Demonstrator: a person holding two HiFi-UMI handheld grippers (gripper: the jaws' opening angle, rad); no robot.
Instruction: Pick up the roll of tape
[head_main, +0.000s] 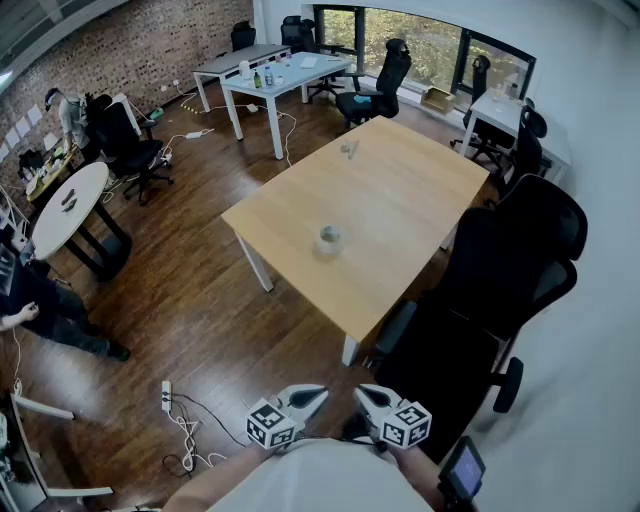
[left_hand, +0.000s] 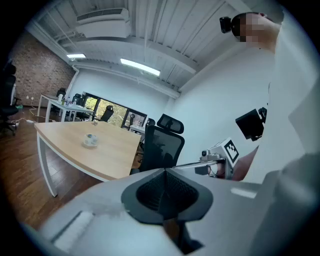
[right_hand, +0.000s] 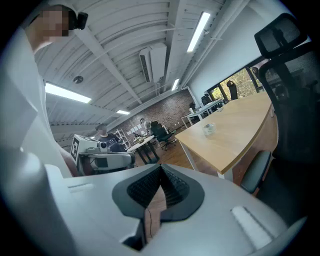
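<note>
Both claws, left gripper (head_main: 312, 397) and right gripper (head_main: 366, 396), we find closed and empty; roll of tape (head_main: 329, 238) lies well apart on table (head_main: 420, 190).

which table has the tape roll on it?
The big wood-topped table in the middle: the tape roll sits on it. The rectangular tables at the far end and the round table at left are white-topped.
</note>
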